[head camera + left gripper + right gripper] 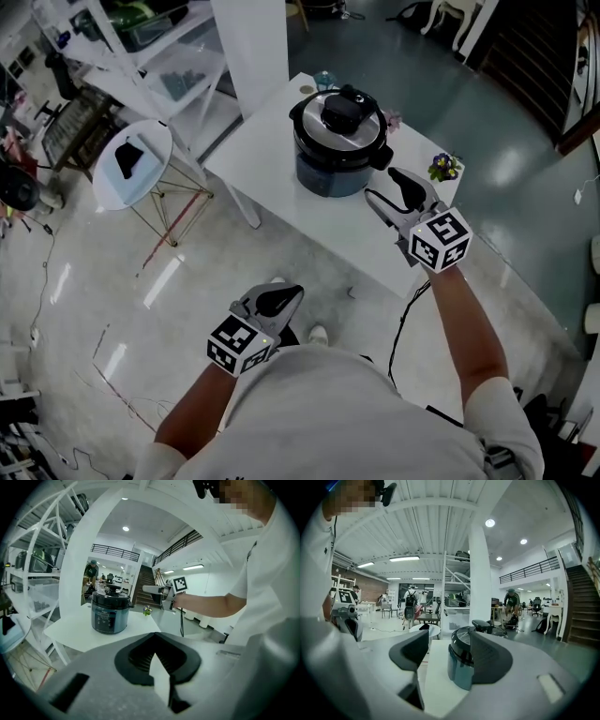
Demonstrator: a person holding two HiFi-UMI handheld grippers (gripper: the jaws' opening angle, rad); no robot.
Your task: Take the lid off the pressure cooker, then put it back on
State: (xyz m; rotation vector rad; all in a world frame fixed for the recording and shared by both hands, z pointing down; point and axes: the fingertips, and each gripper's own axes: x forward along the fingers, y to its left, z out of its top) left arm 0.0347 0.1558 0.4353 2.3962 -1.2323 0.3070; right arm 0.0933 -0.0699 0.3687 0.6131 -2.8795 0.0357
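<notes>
The pressure cooker (pixel 338 141) stands on the white table (pixel 281 187). It has a dark blue-grey body, and its silver lid (pixel 361 131) with a black handle (pixel 343 111) sits on top. My right gripper (pixel 382 185) is over the table just right of the cooker, open and empty, apart from the pot. In the right gripper view the cooker (pixel 461 660) shows ahead between the spread jaws of the right gripper (pixel 447 644). My left gripper (pixel 292 292) hangs over the floor in front of the table, jaws together and empty. From the left gripper (pixel 153 637) the cooker (pixel 110 613) is far ahead.
A small flower pot (pixel 443 167) stands on the table's right corner, close to my right gripper. A round white side table (pixel 136 164) with a black item stands to the left, with white shelving (pixel 141 37) and a white pillar (pixel 251 42) behind. A cable (pixel 403 319) hangs by the table's front.
</notes>
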